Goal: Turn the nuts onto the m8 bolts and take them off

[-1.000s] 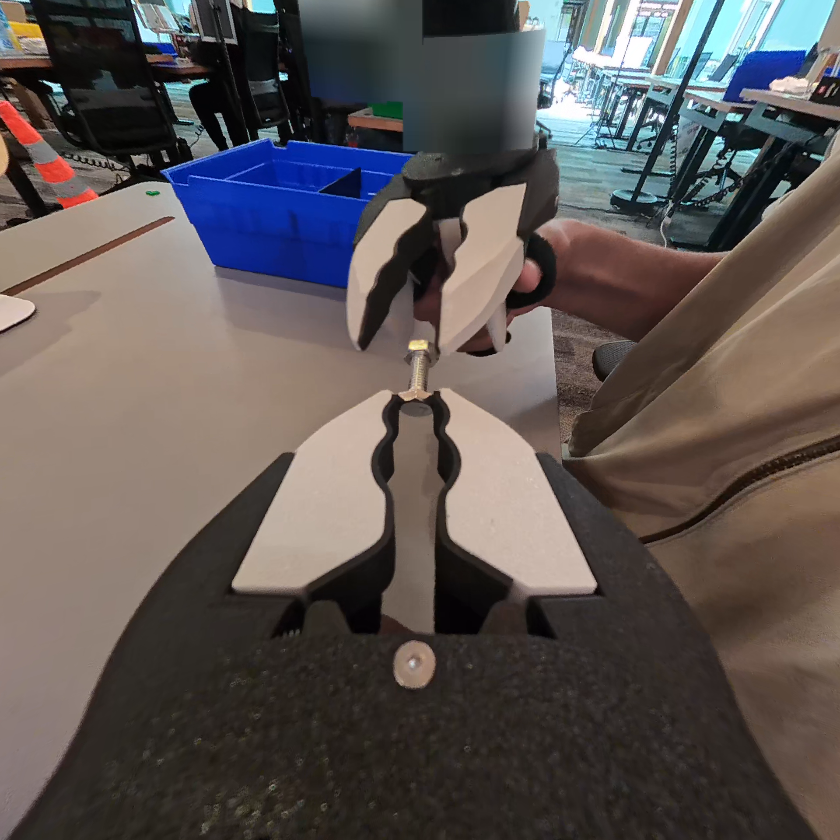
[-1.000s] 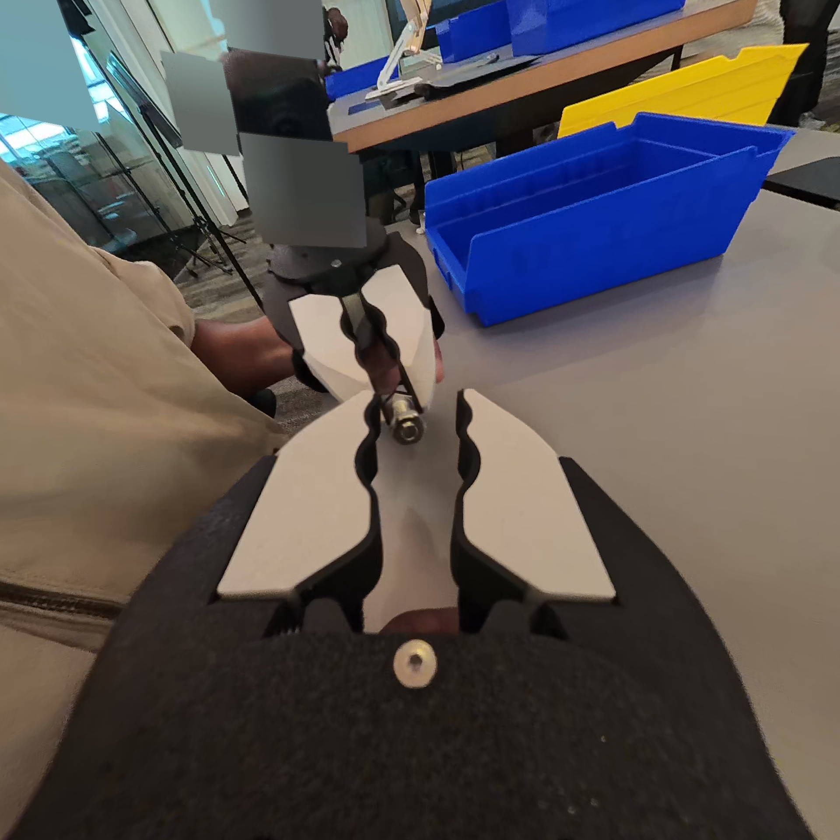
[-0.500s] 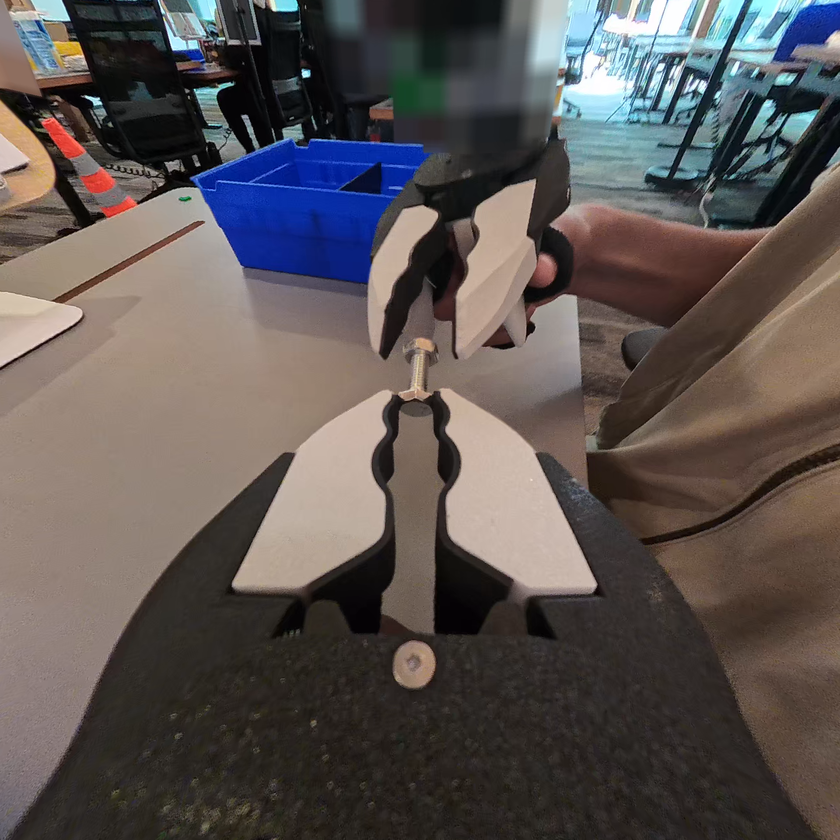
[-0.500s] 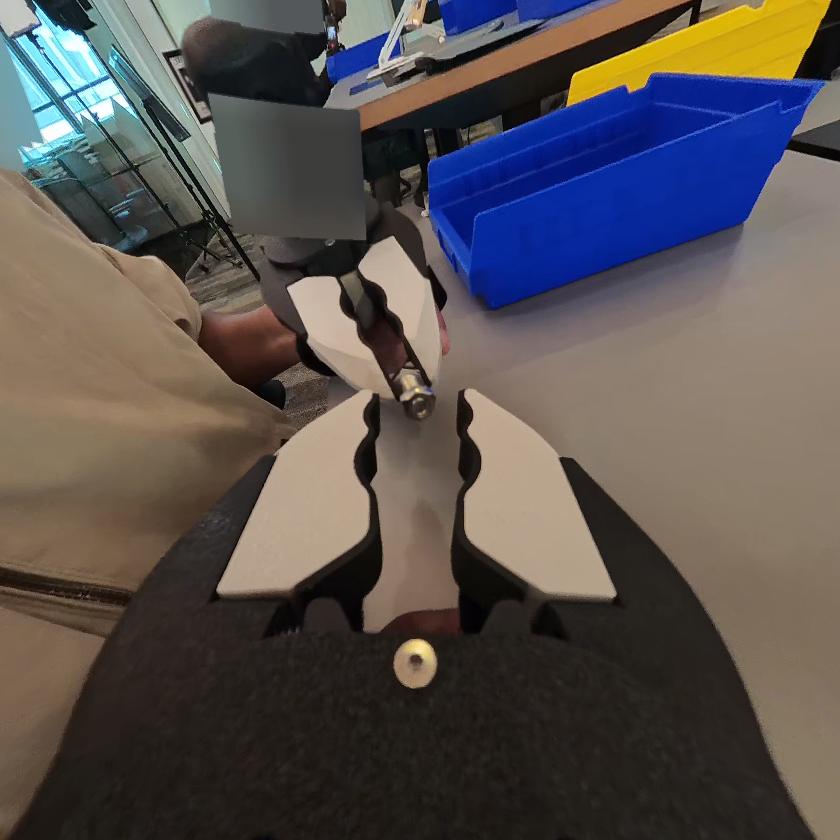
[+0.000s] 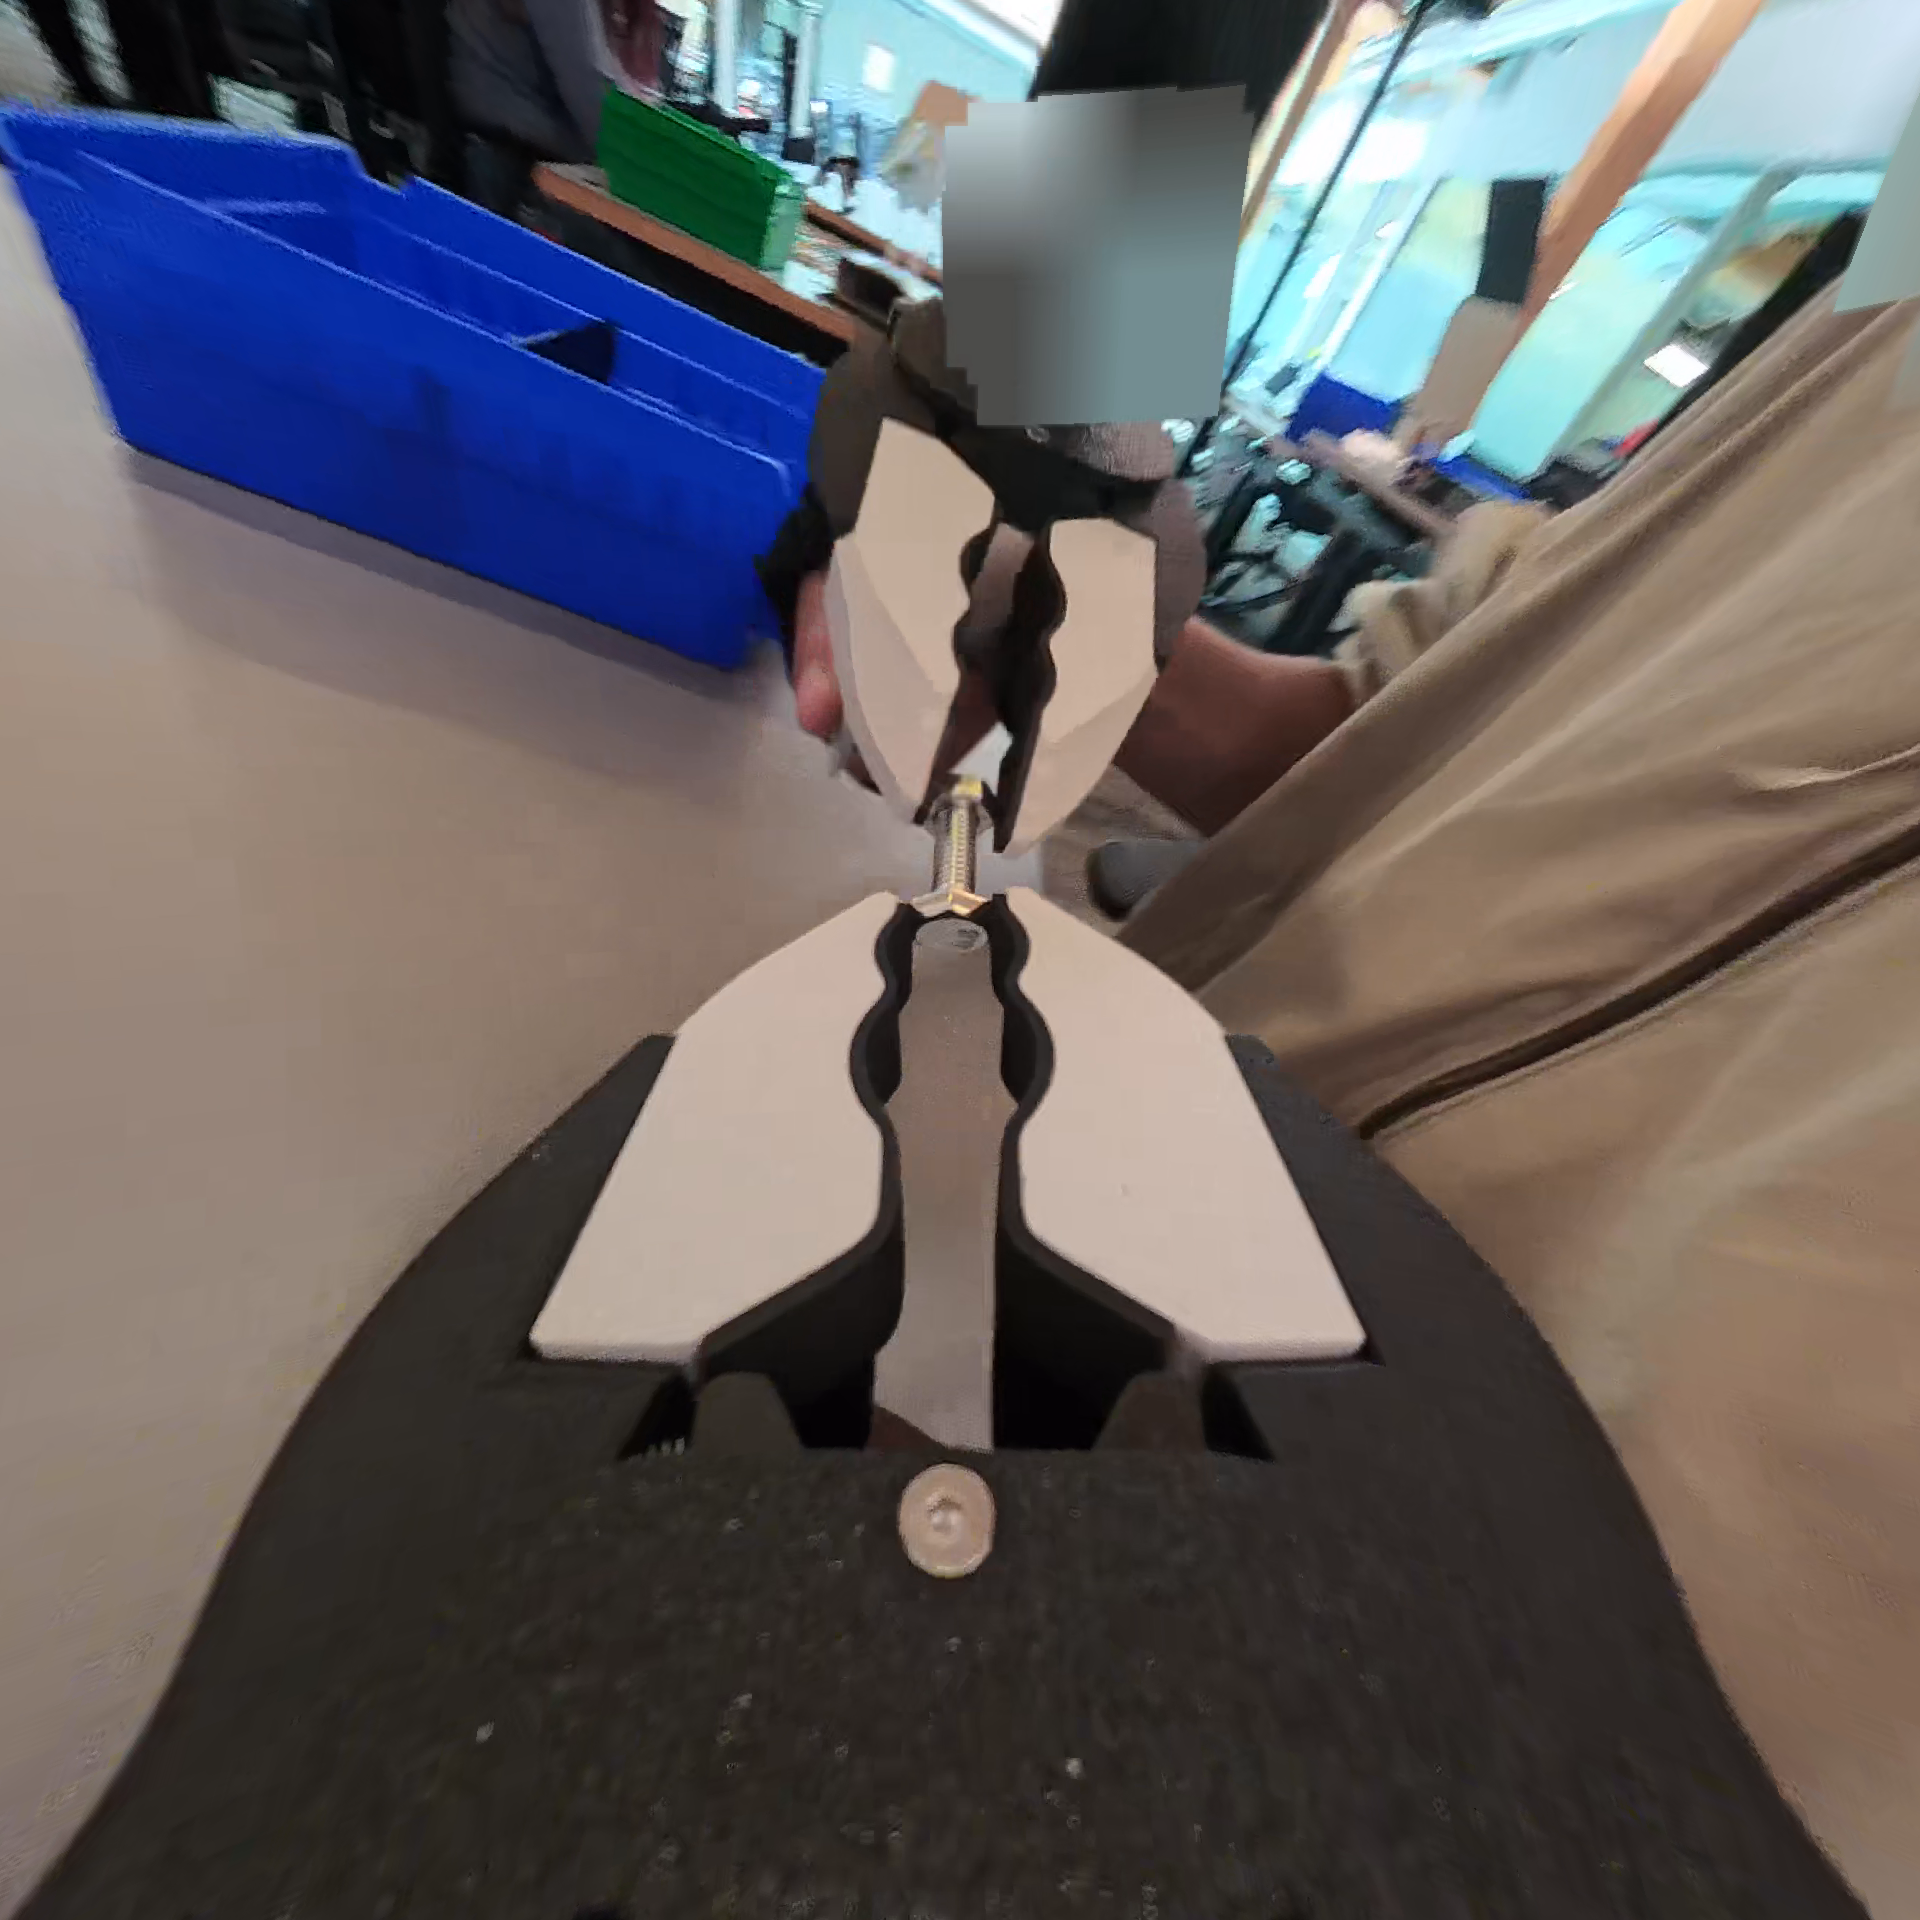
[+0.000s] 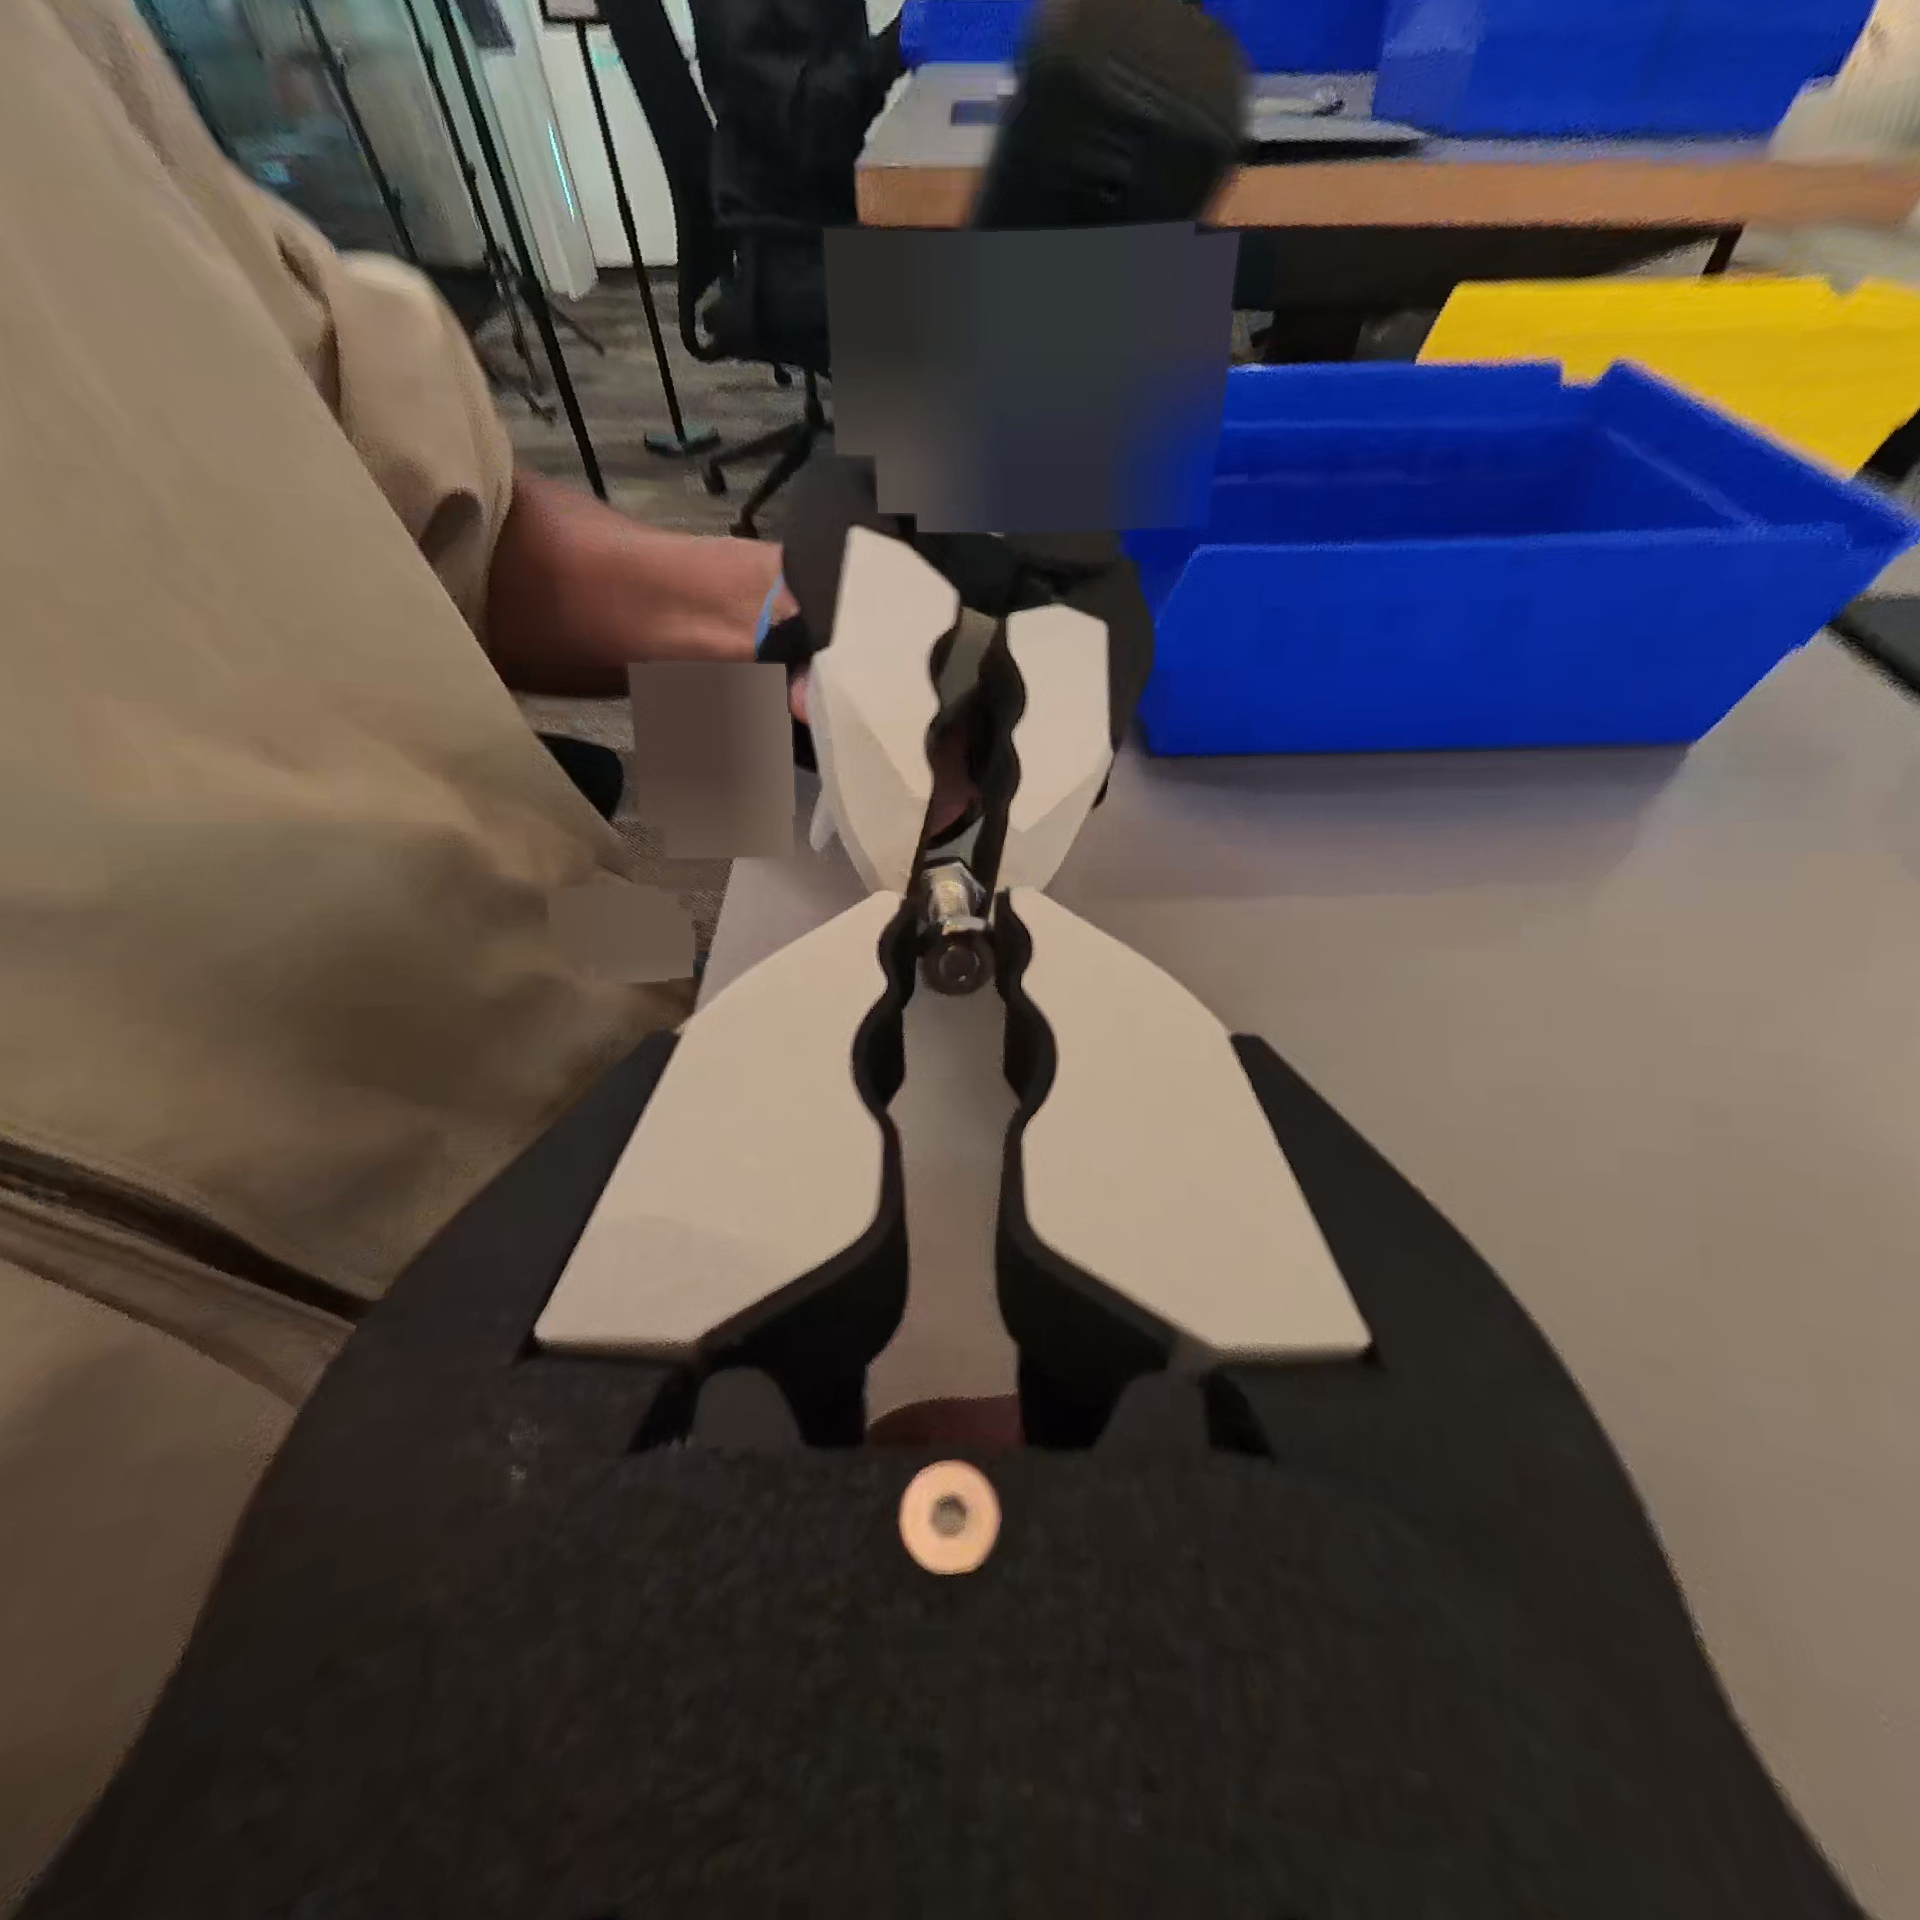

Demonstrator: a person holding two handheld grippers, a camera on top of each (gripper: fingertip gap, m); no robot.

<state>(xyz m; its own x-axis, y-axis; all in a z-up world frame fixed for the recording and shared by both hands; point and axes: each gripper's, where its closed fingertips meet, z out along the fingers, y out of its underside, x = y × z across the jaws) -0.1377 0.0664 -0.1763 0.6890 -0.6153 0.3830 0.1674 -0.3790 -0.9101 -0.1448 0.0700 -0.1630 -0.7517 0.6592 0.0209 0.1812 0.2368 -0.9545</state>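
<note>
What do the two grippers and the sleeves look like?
Both the left gripper and right gripper have a rough black body, pale flat fingers with wavy black inner edges, and a round silver screw. The sleeves are tan cloth.

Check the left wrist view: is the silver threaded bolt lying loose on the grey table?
No, the silver threaded bolt is held off the grey table, its hex head pinched in the left tool.

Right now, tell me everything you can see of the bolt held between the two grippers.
The bolt is silvery metal with a threaded shank and hex head. The left gripper pinches its head; the far end, carrying a nut, sits in the right gripper. It is held in the air near the table's edge, bridging the fingertips.
</note>
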